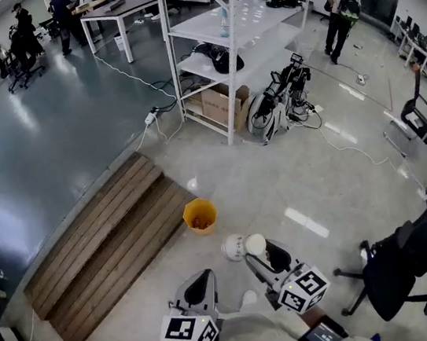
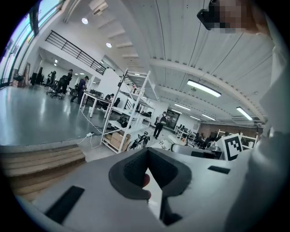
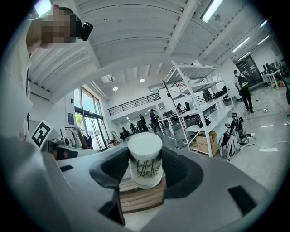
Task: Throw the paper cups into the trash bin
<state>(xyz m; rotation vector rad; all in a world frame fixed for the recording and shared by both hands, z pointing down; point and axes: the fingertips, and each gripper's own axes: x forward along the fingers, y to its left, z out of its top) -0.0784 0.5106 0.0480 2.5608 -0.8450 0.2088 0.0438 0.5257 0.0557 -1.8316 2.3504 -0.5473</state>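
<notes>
Sitting between right tongs, cup, apparently gripped

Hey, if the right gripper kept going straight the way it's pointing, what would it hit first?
Probably the yellow trash bin: in the head view the right gripper, shut on a paper cup, aims at it. Height is unclear; it might pass above to the wooden steps.
</notes>
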